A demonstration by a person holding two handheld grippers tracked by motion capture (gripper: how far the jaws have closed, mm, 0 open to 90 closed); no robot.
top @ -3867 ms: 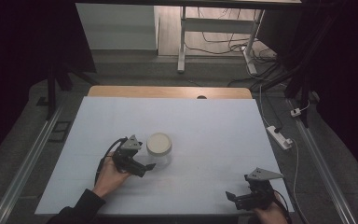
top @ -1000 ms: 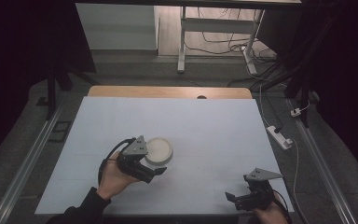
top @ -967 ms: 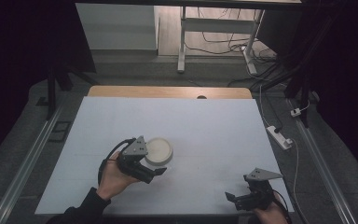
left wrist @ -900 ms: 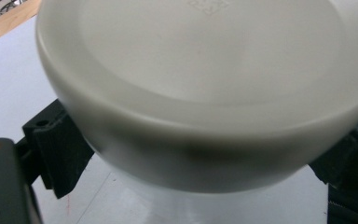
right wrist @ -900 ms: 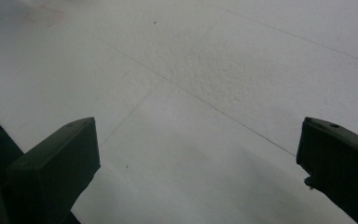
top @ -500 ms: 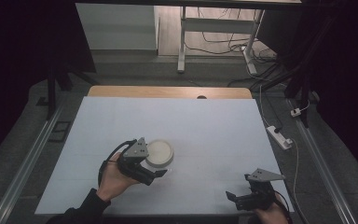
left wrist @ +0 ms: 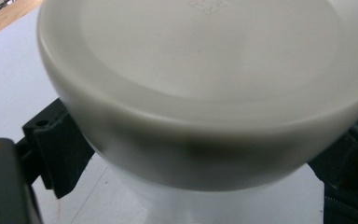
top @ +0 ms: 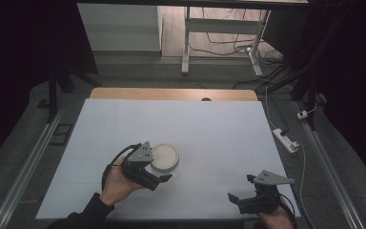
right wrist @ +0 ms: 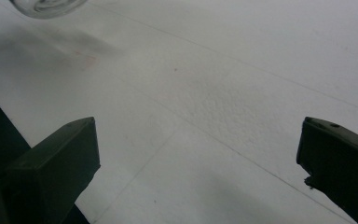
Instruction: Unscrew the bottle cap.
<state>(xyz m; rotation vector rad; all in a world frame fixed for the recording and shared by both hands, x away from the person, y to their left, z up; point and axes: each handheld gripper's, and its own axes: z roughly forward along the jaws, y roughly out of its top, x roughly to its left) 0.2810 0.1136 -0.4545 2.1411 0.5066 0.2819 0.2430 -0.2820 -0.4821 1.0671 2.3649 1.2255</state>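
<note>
A jar with a cream-white round lid (top: 164,157) sits left of the table's middle. My left gripper (top: 158,171) comes at it from the near left, one black jaw on each side of the jar's body, shut on it. In the left gripper view the lid (left wrist: 205,84) looms large and tilted above the left gripper (left wrist: 200,191), with a black jaw pressed against each side below it. My right gripper (top: 240,190) rests low at the front right, open, with only bare table between the jaws of the right gripper (right wrist: 200,158).
The white table top (top: 209,129) has a wooden strip (top: 171,94) along its far edge. A power strip (top: 286,139) and cables lie on the floor to the right. A clear rounded object (right wrist: 46,5) shows at the top left edge of the right gripper view.
Over the last seconds my left gripper closed in around the jar, which shifted slightly toward me and looks tilted. In the last second nothing moved. The right gripper stayed put.
</note>
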